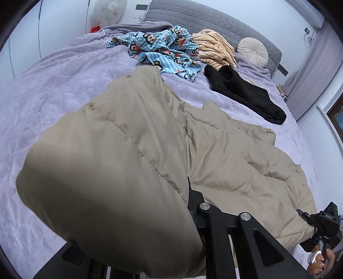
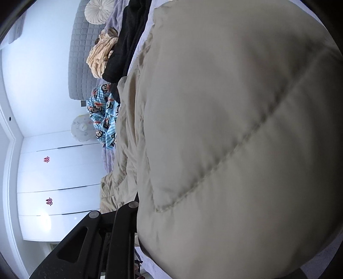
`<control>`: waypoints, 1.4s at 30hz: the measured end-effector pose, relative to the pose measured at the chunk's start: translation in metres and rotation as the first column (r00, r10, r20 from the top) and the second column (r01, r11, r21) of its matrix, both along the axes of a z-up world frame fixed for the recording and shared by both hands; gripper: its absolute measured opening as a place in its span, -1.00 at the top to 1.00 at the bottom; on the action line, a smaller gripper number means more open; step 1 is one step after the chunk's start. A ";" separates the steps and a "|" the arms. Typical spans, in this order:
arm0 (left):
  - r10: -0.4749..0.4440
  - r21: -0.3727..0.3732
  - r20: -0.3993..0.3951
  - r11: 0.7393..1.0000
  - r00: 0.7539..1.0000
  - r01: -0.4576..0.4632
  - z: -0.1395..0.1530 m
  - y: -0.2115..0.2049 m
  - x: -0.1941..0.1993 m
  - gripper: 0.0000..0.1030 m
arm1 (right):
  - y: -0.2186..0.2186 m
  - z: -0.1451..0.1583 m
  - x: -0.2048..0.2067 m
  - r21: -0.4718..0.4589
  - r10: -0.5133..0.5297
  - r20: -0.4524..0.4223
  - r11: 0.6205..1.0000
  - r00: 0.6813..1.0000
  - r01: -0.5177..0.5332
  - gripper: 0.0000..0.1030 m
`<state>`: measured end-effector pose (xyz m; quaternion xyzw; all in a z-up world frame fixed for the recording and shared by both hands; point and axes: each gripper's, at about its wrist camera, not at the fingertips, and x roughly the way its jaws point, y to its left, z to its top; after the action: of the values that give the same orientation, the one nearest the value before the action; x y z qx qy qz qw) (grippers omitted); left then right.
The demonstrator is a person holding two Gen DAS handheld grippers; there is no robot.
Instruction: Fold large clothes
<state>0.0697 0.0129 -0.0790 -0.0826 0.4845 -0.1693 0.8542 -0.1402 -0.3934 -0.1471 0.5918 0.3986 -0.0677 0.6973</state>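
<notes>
The left gripper (image 1: 190, 193) is pinching a thick fold of the beige puffer coat (image 1: 133, 150) — its jaws are sitting narrow, closed on the quilted fabric, though the padding is swelling over them and hiding the tips, so the exact bite is hard to make out. From the jaws the coat is billowing up and to the left in one big lifted lobe, while the rest of it is lying spread on the bed (image 1: 53, 90) ahead and to the right of the jaws.

The right gripper (image 2: 137, 203) is gripping the same coat (image 2: 235, 128) at another edge; its jaws also seem drawn in on the fabric, with the padded bulk filling nearly everything to the right of them. In the left wrist view this gripper (image 1: 308, 221) is showing at the coat's near right corner, with a hand (image 1: 321, 261) holding its handle.

Beyond the left jaws, further up the bed, a black garment (image 1: 242, 92) is lying just past the coat's far edge. Further still, a blue monkey-print cloth (image 1: 165, 51) is sitting crumpled beside a cream striped garment (image 1: 214, 47). A round pleated cushion (image 1: 253, 50) is leaning against the grey quilted headboard (image 1: 203, 19) — the farthest things from the jaws.
</notes>
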 end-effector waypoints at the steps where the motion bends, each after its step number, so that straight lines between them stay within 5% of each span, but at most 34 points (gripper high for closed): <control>1: -0.003 -0.004 0.000 1.000 1.000 0.003 0.003 0.004 -0.008 0.64 | 0.002 0.003 -0.005 -0.004 0.018 -0.001 1.000 1.000 -0.018 0.56; 9: -0.061 0.016 -0.104 0.998 0.993 0.063 -0.007 0.053 -0.101 0.64 | 0.023 0.008 -0.067 0.015 0.044 -0.034 0.999 0.998 -0.043 0.56; 16: -0.090 -0.002 -0.286 0.996 0.954 0.094 -0.043 0.100 -0.159 0.64 | 0.060 -0.005 -0.149 0.059 -0.015 -0.107 0.998 0.994 0.021 0.55; 19: -0.094 0.005 -0.305 0.995 0.948 0.100 -0.052 0.108 -0.165 0.53 | 0.064 -0.013 -0.162 0.062 -0.060 -0.136 0.996 0.989 0.069 0.47; 22: -0.090 0.088 -0.284 0.989 0.954 0.120 -0.049 0.110 -0.169 0.15 | 0.062 -0.016 -0.157 0.031 -0.077 -0.165 0.996 0.983 0.083 0.34; 28: -0.053 0.144 -0.237 0.985 0.970 0.089 -0.017 0.147 -0.175 0.15 | 0.066 0.009 -0.158 -0.080 -0.084 -0.245 0.995 0.966 0.066 0.00; 31: 0.006 0.217 -0.139 0.976 0.990 0.025 0.007 0.168 -0.167 0.15 | 0.071 0.024 -0.170 -0.117 -0.099 -0.283 0.991 0.954 0.069 0.00; 34: 0.010 0.200 -0.115 0.980 0.993 0.013 0.017 0.176 -0.156 0.15 | 0.081 0.041 -0.173 -0.158 -0.075 -0.298 0.987 0.952 0.029 0.00; 37: -0.046 0.236 -0.153 0.968 0.987 0.082 -0.004 0.159 -0.149 0.15 | 0.101 0.057 -0.170 -0.220 0.001 -0.326 0.972 0.945 -0.077 0.03; 40: -0.056 0.350 -0.231 0.927 0.971 0.137 -0.053 0.142 -0.147 0.15 | 0.132 0.073 -0.160 -0.274 0.087 -0.351 0.943 0.933 -0.191 0.06; 42: -0.031 0.325 -0.281 0.937 0.959 0.125 -0.069 0.145 -0.146 0.14 | 0.138 0.072 -0.181 -0.295 0.111 -0.362 0.928 0.926 -0.227 0.06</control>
<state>-0.0763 0.1580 -0.1482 0.0632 0.6218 -0.1043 0.7736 -0.3210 -0.2553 -0.0746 0.4083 0.5455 -0.1734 0.7111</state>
